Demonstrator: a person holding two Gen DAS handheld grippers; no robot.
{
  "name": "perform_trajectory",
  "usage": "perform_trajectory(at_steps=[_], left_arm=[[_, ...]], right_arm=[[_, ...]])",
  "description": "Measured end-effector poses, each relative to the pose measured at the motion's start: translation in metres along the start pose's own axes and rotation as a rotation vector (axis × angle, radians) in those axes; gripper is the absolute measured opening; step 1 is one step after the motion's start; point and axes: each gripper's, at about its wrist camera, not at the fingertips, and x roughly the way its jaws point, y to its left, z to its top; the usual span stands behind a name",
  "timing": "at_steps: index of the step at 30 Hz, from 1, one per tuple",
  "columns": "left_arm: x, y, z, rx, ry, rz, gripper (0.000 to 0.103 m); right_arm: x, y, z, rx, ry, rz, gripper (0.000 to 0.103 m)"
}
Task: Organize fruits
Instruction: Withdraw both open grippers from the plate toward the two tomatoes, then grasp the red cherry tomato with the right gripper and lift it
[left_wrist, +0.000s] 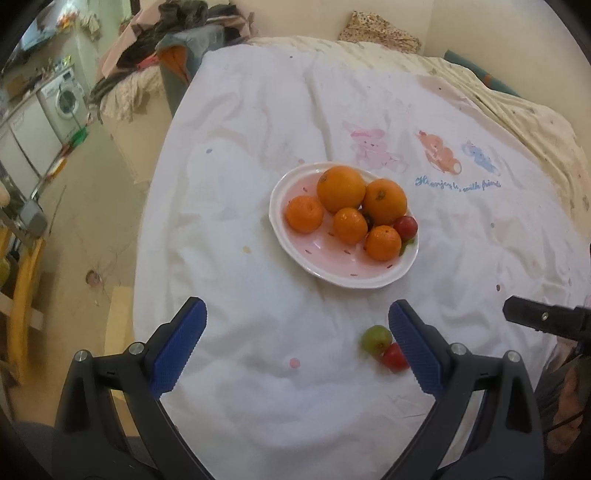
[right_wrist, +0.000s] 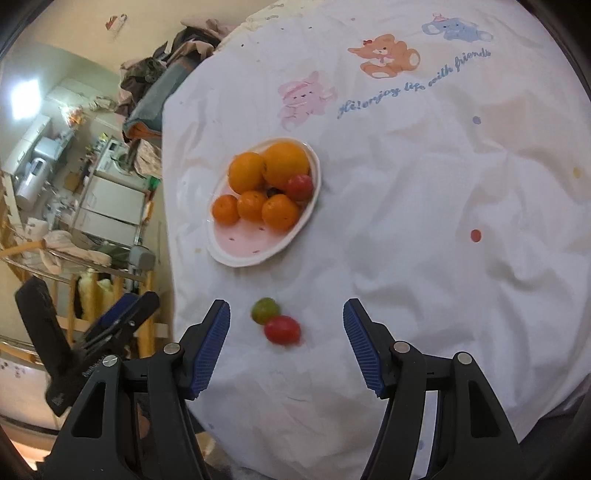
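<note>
Left gripper (left_wrist: 297, 345) fingers: spread wide, empty.
Right gripper (right_wrist: 287, 334) fingers: apart, empty, flanking green tomato (right_wrist: 265, 309) touching red tomato (right_wrist: 282, 329).
Plate (right_wrist: 236, 254): oranges, beyond.

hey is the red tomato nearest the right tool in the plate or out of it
Out. The red tomato lies on the white cloth, touching a green one, short of the plate.

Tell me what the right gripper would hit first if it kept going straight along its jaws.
Probably the red tomato, touching the green tomato, on the sheet just ahead of the open right gripper. Depth is unclear; it might meet the sheet first.
</note>
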Motion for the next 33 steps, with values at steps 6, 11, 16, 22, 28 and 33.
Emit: perform_trajectory(at_steps=[6, 11, 16, 22, 28, 33], left_arm=[[0.009, 0.012, 0.005, -0.068, 0.013, 0.013, 0.098], [0.011, 0.022, 0.007, -0.126, 0.031, 0.006, 0.098], [0.011, 0.025, 0.006, -0.140, 0.043, 0.001, 0.098], [0.014, 0.033, 0.005, -0.162, 0.067, 0.006, 0.098], [0.015, 0.038, 0.004, -0.185, 0.079, 0.005, 0.098], [0.013, 0.038, 0.003, -0.167, 0.068, 0.009, 0.098]], right_arm=[[0.019, 0.000, 0.000, 0.004, 0.040, -0.024, 0.067], [0.041, 0.009, -0.008, -0.038, 0.110, -0.048, 0.067], [0.071, 0.023, -0.014, -0.125, 0.197, -0.081, 0.067], [0.104, 0.044, -0.028, -0.307, 0.257, -0.199, 0.067], [0.118, 0.059, -0.038, -0.450, 0.238, -0.260, 0.066], [0.120, 0.065, -0.044, -0.512, 0.238, -0.282, 0.040]])
